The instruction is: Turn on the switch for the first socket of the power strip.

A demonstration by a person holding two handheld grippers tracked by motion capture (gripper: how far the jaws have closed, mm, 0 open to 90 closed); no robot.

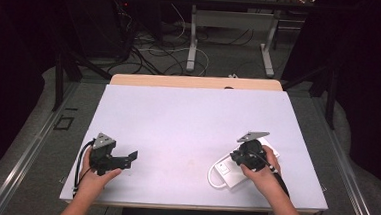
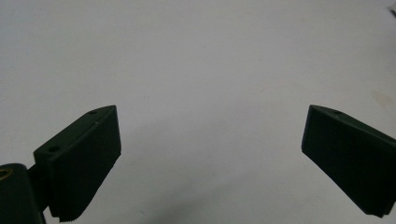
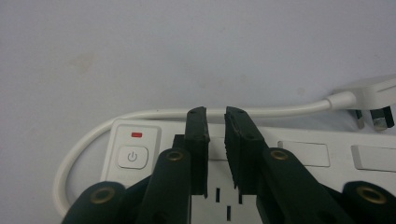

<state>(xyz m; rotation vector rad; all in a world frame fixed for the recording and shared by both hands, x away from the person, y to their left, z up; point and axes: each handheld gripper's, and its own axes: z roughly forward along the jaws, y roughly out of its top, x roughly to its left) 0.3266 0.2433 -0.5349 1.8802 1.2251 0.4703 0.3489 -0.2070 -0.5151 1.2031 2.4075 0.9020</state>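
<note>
Power strip (image 1: 230, 174) near the bench's (image 1: 187, 122) front right corner.
My right gripper (image 3: 215, 122) hovers over it, jaws nearly together; my left gripper (image 1: 131, 157) gapes wide.

White power strip (image 3: 299, 158) with red light, white cord (image 3: 84, 144), black tongs (image 3: 216, 135), pale grey table (image 1: 187, 122)

White power strip (image 3: 299, 154) lies flat at the near right of the worktop (image 1: 187, 122). Power button (image 3: 132, 156) and red indicator (image 3: 137, 135) sit at one end. Its white cable (image 3: 79, 144) loops alongside to the plug (image 3: 373, 95).
</note>
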